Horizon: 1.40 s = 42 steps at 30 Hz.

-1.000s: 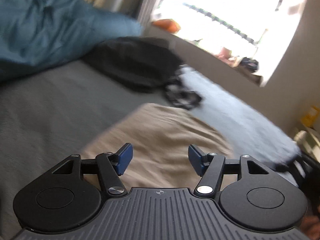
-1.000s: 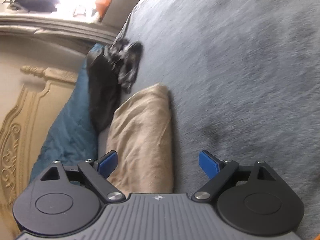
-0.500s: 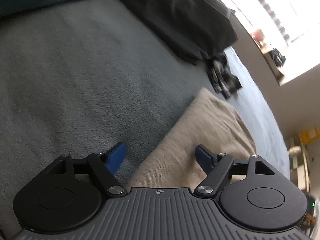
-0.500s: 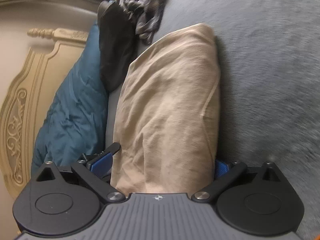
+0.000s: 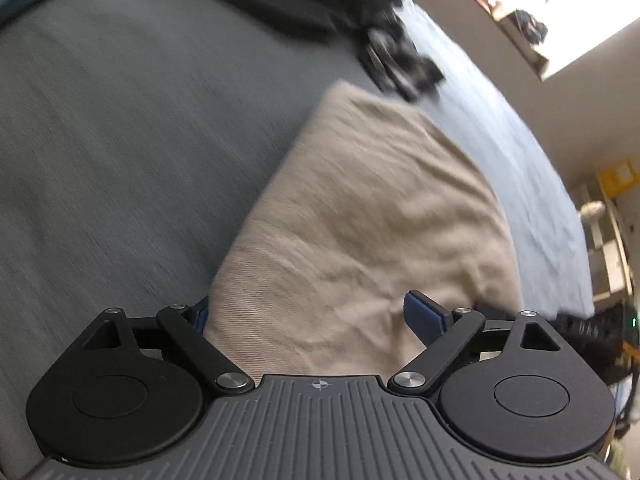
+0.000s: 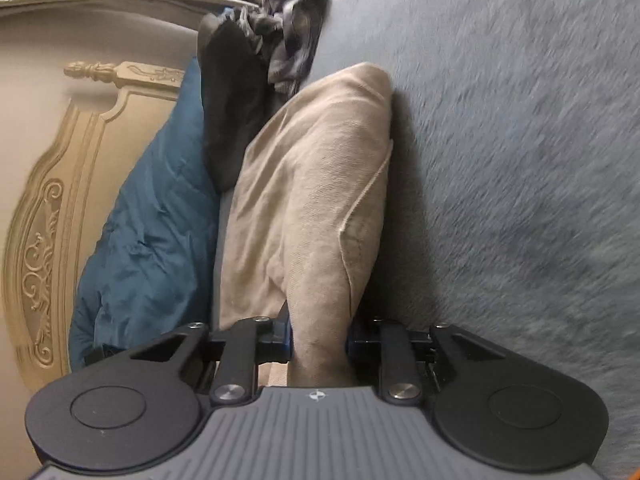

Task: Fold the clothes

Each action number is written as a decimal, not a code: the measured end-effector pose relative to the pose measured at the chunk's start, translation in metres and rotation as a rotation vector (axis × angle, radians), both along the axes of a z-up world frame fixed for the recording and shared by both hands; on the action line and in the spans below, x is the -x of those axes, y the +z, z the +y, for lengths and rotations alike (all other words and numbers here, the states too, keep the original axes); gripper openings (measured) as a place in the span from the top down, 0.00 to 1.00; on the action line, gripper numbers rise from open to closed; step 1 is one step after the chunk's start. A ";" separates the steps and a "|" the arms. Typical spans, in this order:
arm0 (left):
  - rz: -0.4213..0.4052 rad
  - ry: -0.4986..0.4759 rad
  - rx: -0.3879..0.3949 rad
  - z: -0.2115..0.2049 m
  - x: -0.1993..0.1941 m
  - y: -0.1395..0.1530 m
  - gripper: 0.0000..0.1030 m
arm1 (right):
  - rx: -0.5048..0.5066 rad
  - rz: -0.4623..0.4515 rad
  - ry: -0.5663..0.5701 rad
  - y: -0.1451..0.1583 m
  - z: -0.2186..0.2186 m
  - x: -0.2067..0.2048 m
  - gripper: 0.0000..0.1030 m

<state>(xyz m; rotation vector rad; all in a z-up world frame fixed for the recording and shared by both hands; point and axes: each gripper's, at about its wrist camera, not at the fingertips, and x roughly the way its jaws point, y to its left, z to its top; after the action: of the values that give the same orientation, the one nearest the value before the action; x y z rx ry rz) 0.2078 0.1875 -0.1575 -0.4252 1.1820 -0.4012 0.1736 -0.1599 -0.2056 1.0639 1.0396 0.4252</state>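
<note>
Here, clamped in the right tool (image 6: pixel 320 344): a bunched near edge of the beige garment (image 6: pixel 312 200), pads pressed in from both sides. Spread apart at the garment's other near corner: the left tool (image 5: pixel 310 312), one pad on top of the cloth and the other half hidden beyond its edge, nothing pinched. Lies as a thick, layered pad on the grey bed (image 5: pixel 120 140), long axis running away from both tools. Fits either a further fold or a lift of a finished bundle; cannot tell which.

To handle well: take in every layer at the left corner before closing, not just the top one. Match the bite depth of the right side. Raise both corners level, so the layers do not slide or fan open.

Beyond the garment's far end: a dark patterned piece (image 6: pixel 288 40) crumpled, touching or nearly so, and a black piece (image 6: pixel 228 100) beside it. Past those, on the garment's left in the right view, a blue quilt (image 6: pixel 148 220) against a carved headboard (image 6: pixel 48 220).

No basket, box or drawer near the garment; shelves off past its right edge too blurred to read.
</note>
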 end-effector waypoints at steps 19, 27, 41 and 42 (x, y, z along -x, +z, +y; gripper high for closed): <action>-0.095 -0.178 -0.064 -0.066 0.087 0.021 0.09 | 0.140 0.014 -0.179 0.034 -0.119 0.084 0.45; -0.412 -0.124 -0.164 -0.057 0.115 0.059 0.16 | 0.207 -0.001 -0.203 0.053 -0.121 0.036 0.44; -0.422 -0.270 -0.155 -0.104 0.120 0.022 0.36 | 0.755 -0.348 0.249 0.095 0.032 -0.030 0.54; -0.419 -0.268 -0.151 -0.104 0.120 0.022 0.36 | 0.758 -0.340 0.262 0.089 0.038 -0.038 0.56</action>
<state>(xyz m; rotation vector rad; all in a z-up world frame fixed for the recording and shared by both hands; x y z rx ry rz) 0.0883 0.0837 -0.1359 -0.0424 0.8518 -0.5962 0.2115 -0.1219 -0.1168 0.1704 0.9162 0.3574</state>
